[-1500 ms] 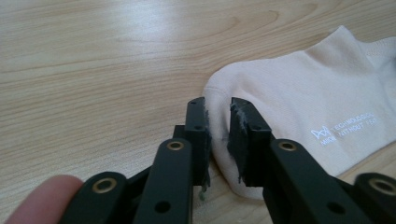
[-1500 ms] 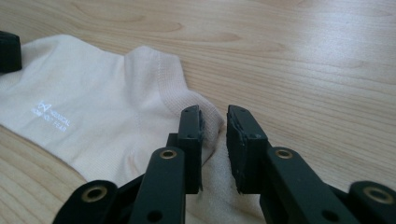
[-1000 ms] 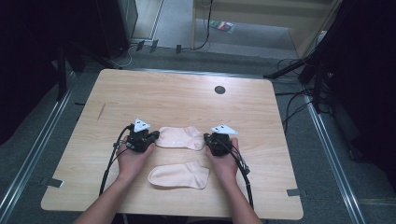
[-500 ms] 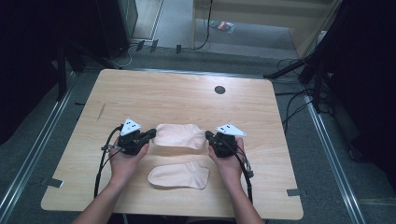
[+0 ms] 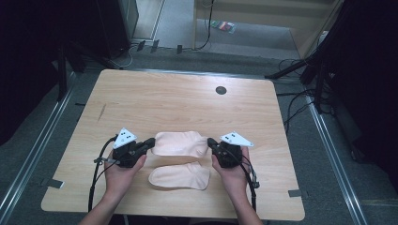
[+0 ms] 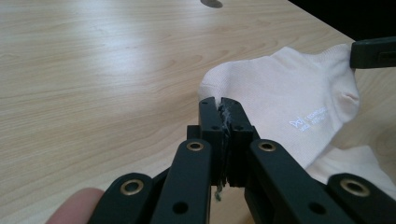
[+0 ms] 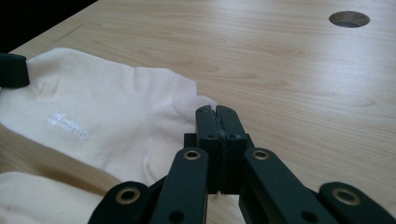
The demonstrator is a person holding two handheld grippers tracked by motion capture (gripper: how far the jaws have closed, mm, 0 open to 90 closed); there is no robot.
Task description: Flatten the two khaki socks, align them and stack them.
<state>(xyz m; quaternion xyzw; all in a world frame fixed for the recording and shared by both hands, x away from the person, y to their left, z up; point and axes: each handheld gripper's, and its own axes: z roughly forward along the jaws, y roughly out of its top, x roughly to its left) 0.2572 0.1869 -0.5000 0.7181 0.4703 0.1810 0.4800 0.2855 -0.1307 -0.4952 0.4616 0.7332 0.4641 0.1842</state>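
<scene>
The upper cream sock (image 5: pixel 180 143) is stretched between both claws, left claw (image 5: pixel 149 142) clamped on its 9 o'clock end, right claw (image 5: pixel 210 142) on its 3 o'clock end (white lettering showing). At 6 o'clock, a second sock (image 5: pixel 180 176) lies flat on the bench (image 5: pixel 164 96).

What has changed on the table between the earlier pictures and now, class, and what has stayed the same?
Both tools, the left tool and the right tool, each shut on an end of the upper sock, have lifted it and carried it slightly toward the person. The lower sock and the table stayed put.
</scene>
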